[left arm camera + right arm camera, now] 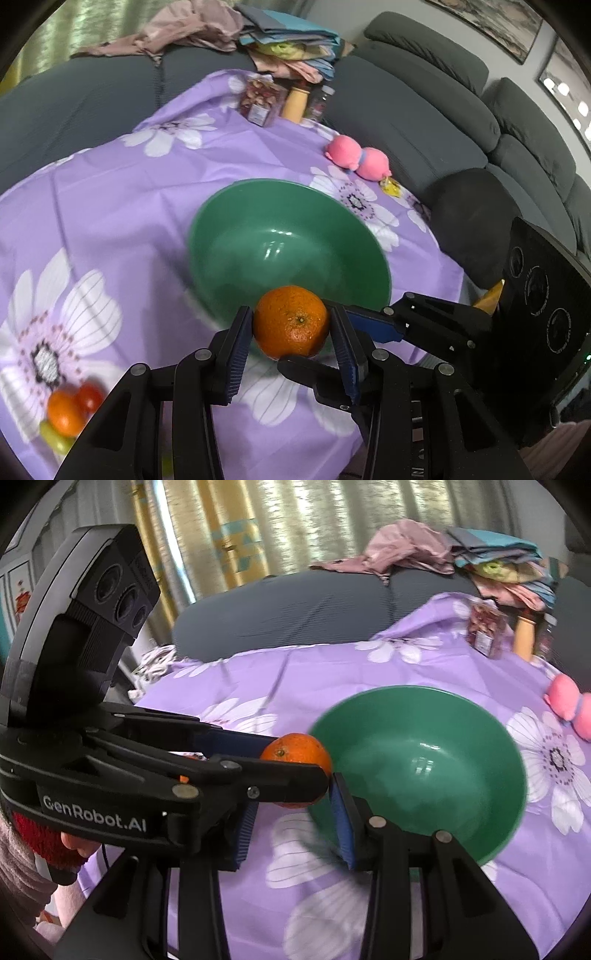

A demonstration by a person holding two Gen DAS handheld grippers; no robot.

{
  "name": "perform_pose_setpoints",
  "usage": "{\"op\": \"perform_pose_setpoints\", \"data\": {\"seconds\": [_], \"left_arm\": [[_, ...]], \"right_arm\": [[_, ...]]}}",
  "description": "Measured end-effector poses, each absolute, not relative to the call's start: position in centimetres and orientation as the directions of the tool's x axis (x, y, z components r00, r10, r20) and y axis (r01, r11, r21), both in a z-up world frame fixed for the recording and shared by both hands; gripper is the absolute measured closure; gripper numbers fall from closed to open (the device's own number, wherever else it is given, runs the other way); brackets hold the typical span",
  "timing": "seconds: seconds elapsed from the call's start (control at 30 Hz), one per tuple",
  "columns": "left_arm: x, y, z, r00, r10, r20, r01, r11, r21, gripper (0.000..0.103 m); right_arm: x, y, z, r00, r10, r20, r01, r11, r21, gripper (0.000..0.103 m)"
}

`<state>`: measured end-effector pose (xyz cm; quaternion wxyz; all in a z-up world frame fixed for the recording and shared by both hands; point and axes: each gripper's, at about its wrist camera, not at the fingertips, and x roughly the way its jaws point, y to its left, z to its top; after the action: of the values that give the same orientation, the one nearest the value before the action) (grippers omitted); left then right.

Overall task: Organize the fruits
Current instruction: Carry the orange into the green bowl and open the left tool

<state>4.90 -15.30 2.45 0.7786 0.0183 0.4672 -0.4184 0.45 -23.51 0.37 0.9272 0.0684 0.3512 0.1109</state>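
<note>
My left gripper [291, 332] is shut on an orange [291, 320] and holds it at the near rim of a green bowl [258, 236] on the purple flowered cloth. The orange [295, 751] and left gripper [317, 775] also show in the right wrist view, left of the bowl [424, 768]. My right gripper [295, 827] is open and holds nothing, just behind the left one; it shows in the left wrist view [369, 325] at the right. A small orange [64, 411], a red fruit [90, 397] and a green fruit [55, 439] lie at the lower left.
A pink plush toy [358, 157] lies by the table's right edge. Jars and a bottle [284, 99] stand at the far end. A grey sofa [424, 110] with piled clothes [221, 29] surrounds the table.
</note>
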Motion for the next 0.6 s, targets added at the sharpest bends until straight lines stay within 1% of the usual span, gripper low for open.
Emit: {"op": "perform_pose_setpoints", "data": {"seconds": [0.37, 0.5, 0.6], "left_arm": [[6.2, -17.8, 0.6, 0.155, -0.614, -0.774, 0.667, 0.643, -0.377, 0.061], [6.3, -18.1, 0.2, 0.147, -0.597, -0.789, 0.658, 0.654, -0.372, 0.061], [6.3, -17.8, 0.4, 0.152, -0.603, -0.783, 0.650, 0.658, -0.381, 0.061]], "right_arm": [[1.8, -25.6, -1.5, 0.693, 0.225, -0.685, -0.098, 0.971, 0.219, 0.063], [1.7, -25.6, -1.6, 0.687, 0.217, -0.694, -0.090, 0.972, 0.215, 0.062], [1.8, -25.7, -1.6, 0.685, 0.209, -0.697, -0.084, 0.974, 0.210, 0.062]]}}
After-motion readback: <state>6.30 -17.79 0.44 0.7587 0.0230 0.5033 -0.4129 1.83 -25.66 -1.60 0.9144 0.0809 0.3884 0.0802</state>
